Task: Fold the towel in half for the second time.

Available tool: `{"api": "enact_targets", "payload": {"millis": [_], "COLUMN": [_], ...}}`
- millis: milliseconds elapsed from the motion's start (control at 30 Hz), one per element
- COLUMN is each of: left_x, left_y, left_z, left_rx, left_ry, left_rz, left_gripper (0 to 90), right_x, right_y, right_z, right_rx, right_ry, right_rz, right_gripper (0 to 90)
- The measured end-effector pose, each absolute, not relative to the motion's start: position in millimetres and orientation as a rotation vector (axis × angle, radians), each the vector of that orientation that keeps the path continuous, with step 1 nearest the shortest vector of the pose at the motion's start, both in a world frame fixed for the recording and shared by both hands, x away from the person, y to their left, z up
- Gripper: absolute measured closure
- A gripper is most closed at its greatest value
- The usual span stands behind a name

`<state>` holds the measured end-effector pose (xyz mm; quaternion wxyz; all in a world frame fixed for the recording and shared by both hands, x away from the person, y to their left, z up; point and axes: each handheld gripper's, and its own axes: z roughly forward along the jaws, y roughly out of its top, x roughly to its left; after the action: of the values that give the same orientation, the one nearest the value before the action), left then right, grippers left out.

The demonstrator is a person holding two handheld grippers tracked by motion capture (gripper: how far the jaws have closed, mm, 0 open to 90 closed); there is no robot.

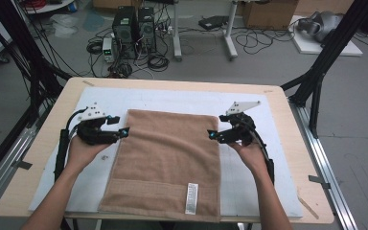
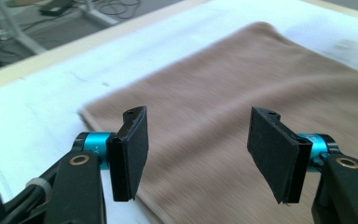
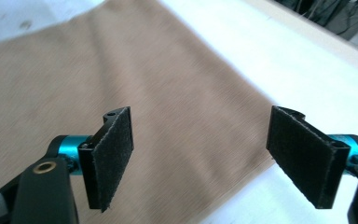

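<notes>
Flat tan terry towel (image 1: pixel 165 160) lies on the white mat (image 1: pixel 263 158) over the light wooden table (image 1: pixel 297 143), near hem with the white care label (image 1: pixel 191 198) toward me. Left gripper (image 1: pixel 123 132) sits at the towel's left edge, right gripper (image 1: pixel 212 135) at its right edge, both toward the far end. Both sets of jaws open, nothing between the pads; cloth is below them in both gripper views.

Step as I read it: grab both side edges for a fold. To do it well: come down level, pinch just the edge and no mat, same distance along on each side so the fold stays square.

Room: bare mat on both sides and beyond the far edge, nothing in the way.
</notes>
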<state>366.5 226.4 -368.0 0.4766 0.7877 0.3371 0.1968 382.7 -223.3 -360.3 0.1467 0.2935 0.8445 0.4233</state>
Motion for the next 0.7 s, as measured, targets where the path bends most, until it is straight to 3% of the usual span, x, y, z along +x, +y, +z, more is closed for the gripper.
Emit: {"api": "enact_targets", "payload": {"millis": [333,700], "left_x": [419,445], "left_y": [223,220], "left_z": [-391,-436], "left_rx": [1.906,2.006], "left_ry": [0.923,1.082], "left_rz": [0.553,0.524], "left_gripper": [43.9,45.4], "right_x": [428,445], "right_y": [-228,-228], "right_z": [-389,-424], "right_rx": [0.994,1.102], "right_ry": [2.386,2.403], "right_rz": [1.101,0.992], "right_gripper": [25.4,27.2]}}
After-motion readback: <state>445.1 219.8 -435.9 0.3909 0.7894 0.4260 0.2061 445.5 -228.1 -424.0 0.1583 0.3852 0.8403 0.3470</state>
